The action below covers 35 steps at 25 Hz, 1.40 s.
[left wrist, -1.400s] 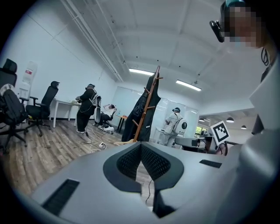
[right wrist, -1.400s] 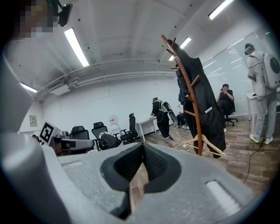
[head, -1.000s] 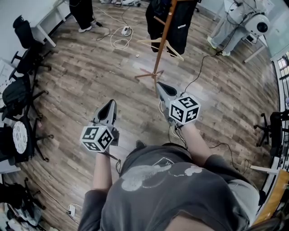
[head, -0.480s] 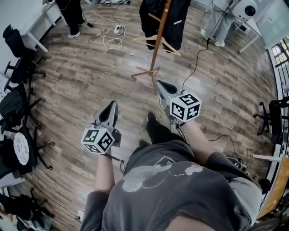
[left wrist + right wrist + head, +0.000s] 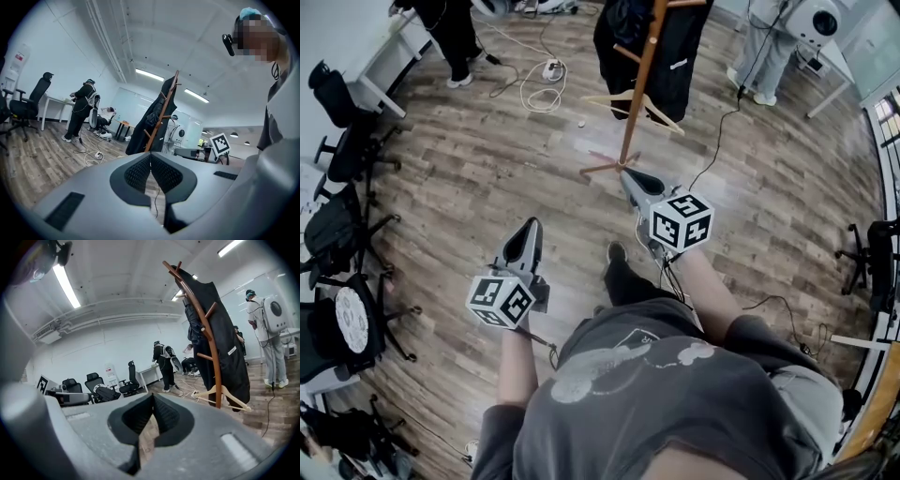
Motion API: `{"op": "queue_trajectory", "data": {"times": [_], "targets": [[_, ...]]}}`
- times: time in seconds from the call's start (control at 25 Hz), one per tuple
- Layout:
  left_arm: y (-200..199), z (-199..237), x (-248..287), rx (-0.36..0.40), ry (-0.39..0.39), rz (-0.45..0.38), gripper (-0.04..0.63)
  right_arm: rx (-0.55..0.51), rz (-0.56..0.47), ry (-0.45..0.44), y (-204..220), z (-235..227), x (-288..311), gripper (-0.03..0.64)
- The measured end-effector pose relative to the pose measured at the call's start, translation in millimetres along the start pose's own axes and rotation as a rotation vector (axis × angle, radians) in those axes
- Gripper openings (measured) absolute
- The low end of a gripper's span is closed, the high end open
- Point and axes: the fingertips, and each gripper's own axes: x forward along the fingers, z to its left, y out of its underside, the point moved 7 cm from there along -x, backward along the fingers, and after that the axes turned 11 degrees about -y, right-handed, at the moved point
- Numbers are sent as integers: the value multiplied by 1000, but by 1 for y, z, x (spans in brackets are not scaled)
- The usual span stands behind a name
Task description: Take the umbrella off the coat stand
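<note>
Wooden coat stand (image 5: 638, 94) under black coat (image 5: 689, 37); left gripper (image 5: 531, 225), right gripper (image 5: 627, 175) fingers closed, empty.

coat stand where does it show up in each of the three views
Head view: the coat stand rises at top centre, just beyond the right gripper.
Left gripper view: it is at centre, leaning right, above the shut jaws.
Right gripper view: it is right of centre, a tall curved pole.
Shared landmark: the dark coat hanging on it, in all three views.

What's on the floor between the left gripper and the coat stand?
Nothing: the head view shows only bare wooden floor between the left gripper and the coat stand.
</note>
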Motion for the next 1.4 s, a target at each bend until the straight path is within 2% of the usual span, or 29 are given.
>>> {"op": "queue_trajectory", "data": {"times": [0.2,0.52,0.8,1.16,1.4], "targets": [[-18,5,61,4,29,-2,8,13,-18,23,-22,-53,21,-2],[-50,-4,154,75,78,6,8,14,-58,68,-63,-131,36,-2],[-73,-20,211,67,97,7,8,5,-76,78,-87,-177,37,-2],[-115,-44,273,105,152,-24,8,-10,-127,121,-115,-231,22,-2],[-147,-57,303,136,182,-46,14,-14,-142,132,-127,-249,21,-2]]}}
